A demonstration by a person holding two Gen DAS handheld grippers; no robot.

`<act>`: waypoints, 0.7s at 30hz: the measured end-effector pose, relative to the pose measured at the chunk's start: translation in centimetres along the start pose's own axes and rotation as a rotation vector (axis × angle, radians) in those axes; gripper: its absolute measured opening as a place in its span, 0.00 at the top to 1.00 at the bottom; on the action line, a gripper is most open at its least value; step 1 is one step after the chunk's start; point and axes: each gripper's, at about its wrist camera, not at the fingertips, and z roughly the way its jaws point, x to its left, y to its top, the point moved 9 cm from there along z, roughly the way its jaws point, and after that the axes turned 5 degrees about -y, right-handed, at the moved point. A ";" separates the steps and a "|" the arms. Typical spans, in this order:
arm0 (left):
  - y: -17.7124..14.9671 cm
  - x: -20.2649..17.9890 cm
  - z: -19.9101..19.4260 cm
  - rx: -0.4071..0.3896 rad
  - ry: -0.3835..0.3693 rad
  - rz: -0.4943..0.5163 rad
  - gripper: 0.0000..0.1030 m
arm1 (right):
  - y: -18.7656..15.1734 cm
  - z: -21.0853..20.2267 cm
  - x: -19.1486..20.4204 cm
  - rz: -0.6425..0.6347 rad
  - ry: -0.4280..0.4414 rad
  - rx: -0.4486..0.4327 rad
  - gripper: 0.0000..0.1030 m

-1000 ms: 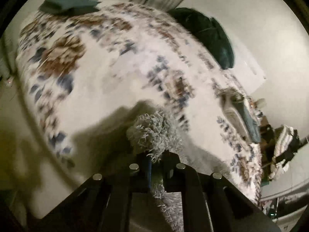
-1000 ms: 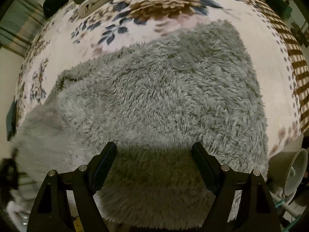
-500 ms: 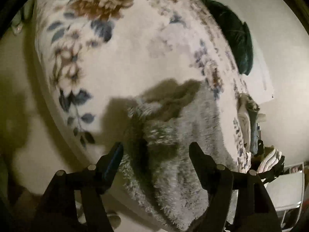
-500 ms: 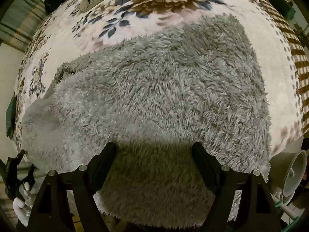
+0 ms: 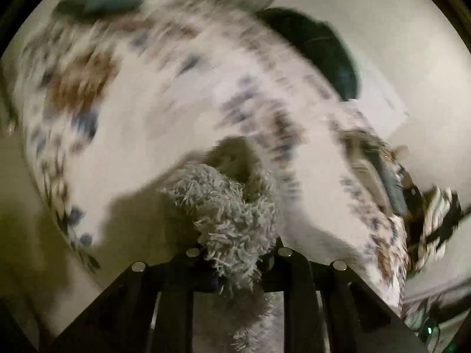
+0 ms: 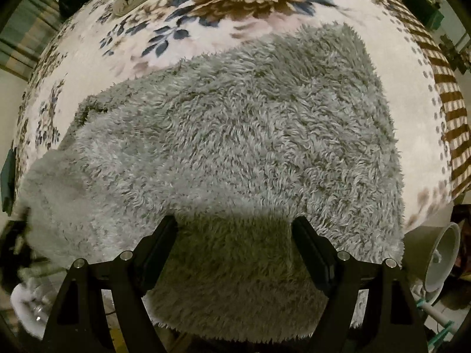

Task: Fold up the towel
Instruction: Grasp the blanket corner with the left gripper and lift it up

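Half a second after standing spread over the fabric, the left gripper [image 5: 235, 260] has closed its jaws on a bunched corner of the shaggy grey towel [image 6: 235, 153] and lifted it off the floral bedspread [image 6: 241, 8], the scene behind it streaked with motion blur. The right gripper [image 6: 235, 235] hovers with jaws wide and empty above the towel's near edge, which overhangs the bed's near side. The rest of the towel lies flat across the bedspread, its far corner near the checked border [image 6: 450, 117].
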 end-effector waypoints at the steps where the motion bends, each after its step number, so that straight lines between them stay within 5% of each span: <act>1: 0.2 -2.1 -1.1 -0.013 -0.028 0.028 0.86 | 0.0 -0.2 0.1 0.003 0.009 0.001 0.20; 7: -2.6 -17.2 -6.2 0.015 -0.243 0.198 0.86 | -0.1 -1.3 -1.0 0.041 0.092 -0.004 0.20; 14: -15.4 -33.3 -4.7 0.249 -0.455 0.373 0.86 | -0.2 -4.8 -9.4 0.147 0.082 -0.052 0.20; 21: -28.1 -39.8 0.9 0.471 -0.433 0.521 0.85 | -0.7 -4.0 -22.8 0.279 -0.042 -0.033 0.20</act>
